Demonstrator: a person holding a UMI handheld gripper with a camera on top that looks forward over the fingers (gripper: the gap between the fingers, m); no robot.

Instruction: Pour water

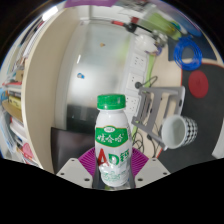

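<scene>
The bottle point(112, 140) is white with a green cap and a green and red label, and it stands upright between the two fingers of the claw point(113, 172). Both purple pads point(88, 158) press on its lower sides, so the claw is closed on it and holds it. Behind the bottle there is the dark counter point(70, 140). To the right of it, near, a white cup point(178, 129) lies tilted.
</scene>
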